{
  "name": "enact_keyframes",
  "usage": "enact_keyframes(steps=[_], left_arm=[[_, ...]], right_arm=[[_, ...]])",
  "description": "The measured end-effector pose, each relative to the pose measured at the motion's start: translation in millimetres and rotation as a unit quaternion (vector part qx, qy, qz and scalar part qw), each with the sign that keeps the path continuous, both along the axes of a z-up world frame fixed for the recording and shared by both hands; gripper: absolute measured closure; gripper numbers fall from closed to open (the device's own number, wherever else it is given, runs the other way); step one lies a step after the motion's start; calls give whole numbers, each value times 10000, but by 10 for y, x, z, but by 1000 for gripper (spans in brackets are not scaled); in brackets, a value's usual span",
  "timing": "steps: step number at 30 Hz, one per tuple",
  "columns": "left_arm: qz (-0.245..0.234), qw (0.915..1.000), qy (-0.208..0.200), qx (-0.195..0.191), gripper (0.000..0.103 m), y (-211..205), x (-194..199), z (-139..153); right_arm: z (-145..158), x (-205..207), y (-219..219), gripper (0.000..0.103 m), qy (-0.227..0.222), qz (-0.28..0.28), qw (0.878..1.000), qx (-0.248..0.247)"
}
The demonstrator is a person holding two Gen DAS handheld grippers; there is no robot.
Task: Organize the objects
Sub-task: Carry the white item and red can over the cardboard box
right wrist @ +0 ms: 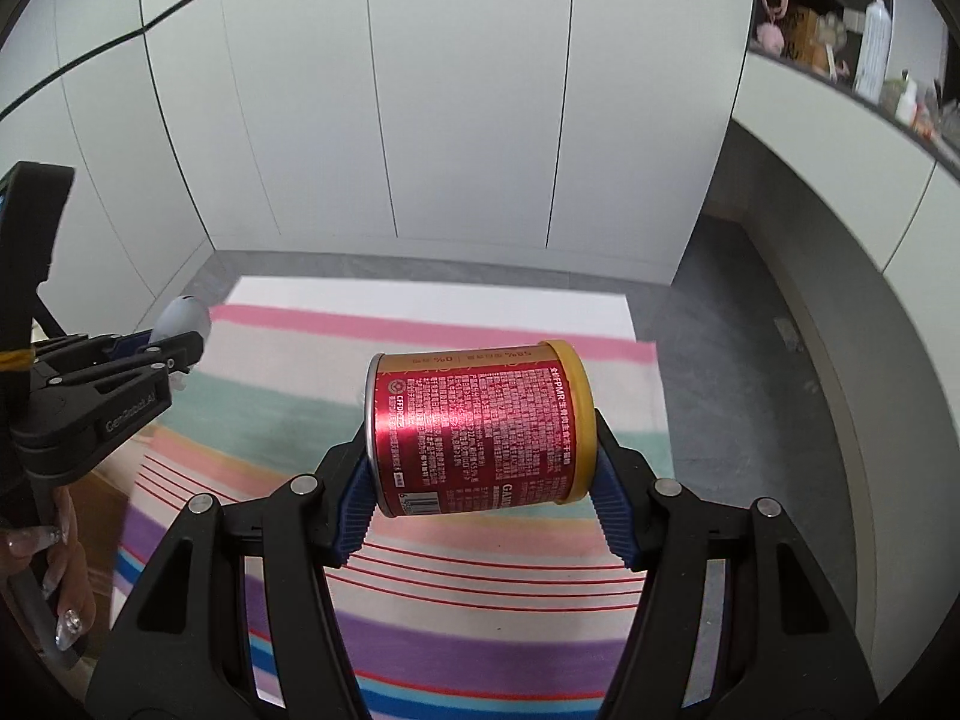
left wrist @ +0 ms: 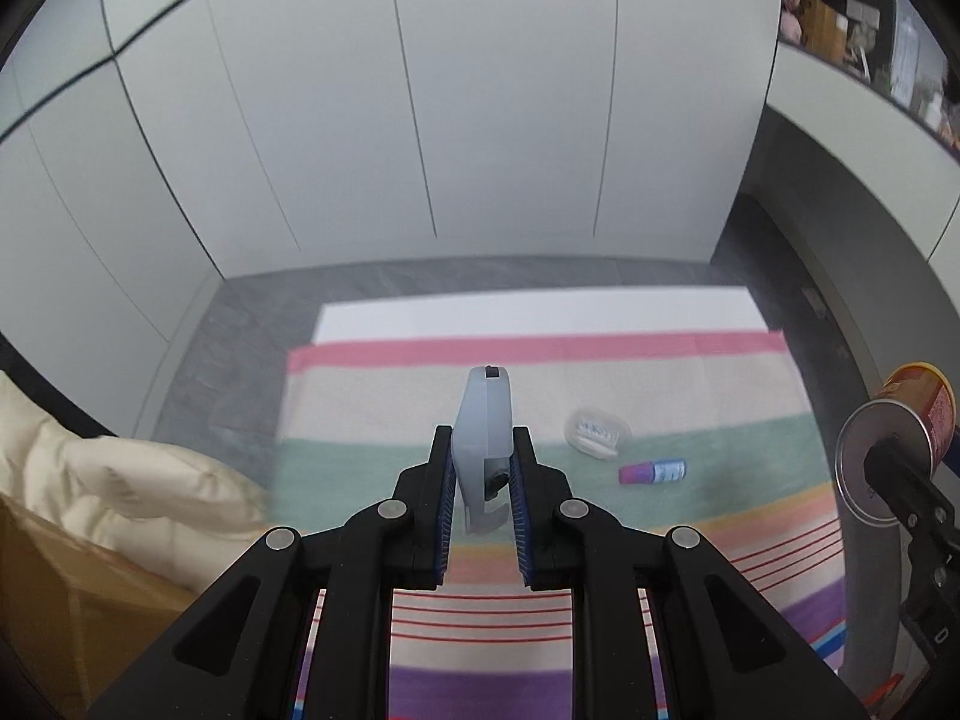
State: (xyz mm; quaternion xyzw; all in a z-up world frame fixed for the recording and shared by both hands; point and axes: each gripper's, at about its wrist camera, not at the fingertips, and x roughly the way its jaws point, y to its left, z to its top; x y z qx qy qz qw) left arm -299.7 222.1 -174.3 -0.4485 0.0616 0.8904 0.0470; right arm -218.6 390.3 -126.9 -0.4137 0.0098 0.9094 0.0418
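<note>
My left gripper (left wrist: 482, 462) is shut on a flat pale-blue plastic case (left wrist: 485, 420), held on edge above the striped cloth (left wrist: 384, 468). My right gripper (right wrist: 480, 474) is shut on a red can with a yellow lid (right wrist: 480, 426), lying sideways between the pads, clear of the cloth. From the left wrist view the red can (left wrist: 918, 408) shows its silver bottom at the right edge. The right wrist view has the left gripper (right wrist: 180, 354) at its left edge with the pale-blue case (right wrist: 180, 318). A small clear lidded box (left wrist: 597, 432) and a little pink-and-blue bottle (left wrist: 654, 471) lie on the cloth.
A cream cushion (left wrist: 108, 480) and a brown cardboard box (left wrist: 72, 588) sit at the left. White cabinet doors (left wrist: 420, 120) close the back, with grey floor (right wrist: 720, 330) around the cloth. A shelf with clutter (right wrist: 840, 42) runs at the upper right. A hand (right wrist: 54, 570) holds the left gripper's handle.
</note>
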Motion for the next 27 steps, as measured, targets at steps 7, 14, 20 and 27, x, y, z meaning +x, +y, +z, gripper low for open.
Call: enact_keyframes(steps=[7, 14, 20, 27], left_arm=[[31, 9998, 186, 61, 86, -227, 263, 530], [-84, 9996, 270, 10, 86, -294, 484, 786], [-95, 9994, 336, -62, 86, -335, 637, 917], [-180, 9989, 429, -92, 86, -377, 898, 1047]], right_arm=[[490, 124, -168, 39, 217, 85, 9996, 147], [783, 269, -302, 39, 366, 197, 9991, 128], [897, 382, -351, 39, 419, 266, 9986, 174], [942, 658, -361, 39, 371, 212, 9990, 157]])
